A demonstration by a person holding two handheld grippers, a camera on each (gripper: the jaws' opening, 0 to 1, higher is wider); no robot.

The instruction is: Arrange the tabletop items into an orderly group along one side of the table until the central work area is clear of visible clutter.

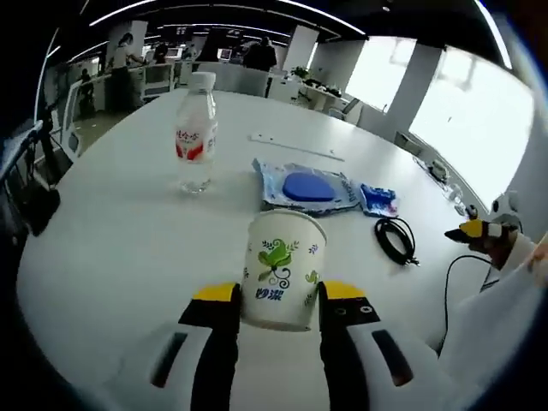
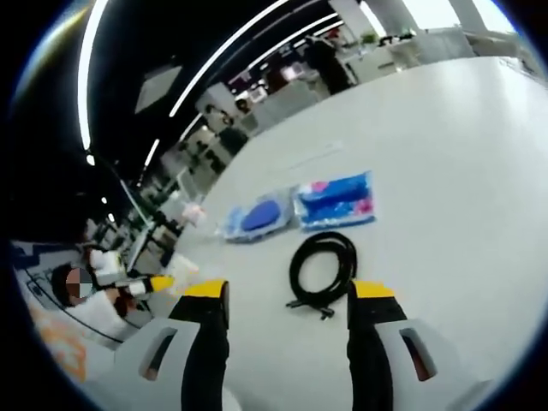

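Left gripper view, L to R: your left hand-held gripper point(image 1: 281, 295) has a paper cup point(image 1: 282, 269) w/ green leaf print sitting upright between its yellow-tipped jaws. Jaws flank the cup's lower sides, looks like contact both sides, so it's grasping the cup. Cup base is on the white bench point(image 1: 120, 248), near edge. Behind it to the left, a clear water bottle point(image 1: 196, 132) w/ red label stands upright, well apart from the cup. Behind the cup, center-right: a clear-wrapped pack w/ a blue oval item point(image 1: 306, 187) lies flat, and a small blue packet point(image 1: 378, 199) lies just beside its right end. Right of that, a coiled black cable point(image 1: 395, 238) lies on the bench. Beyond the pack, a thin white strip point(image 1: 295, 146) lies flat. Far right, your right hand-held gripper point(image 1: 479, 229) shows its yellow tip above the bench edge.

Right gripper view, L to R: your left hand-held gripper's tip pokes in at the left. Right hand-held gripper point(image 2: 289, 295) jaws are spread wide w/ nothing between them, so released, hovering over the bench point(image 2: 445, 171). The black cable coil point(image 2: 323, 268) lies between and just ahead of the jaws, apart from both. Past it, the blue oval pack point(image 2: 259, 216) and the blue packet point(image 2: 335, 200) lie side by side.
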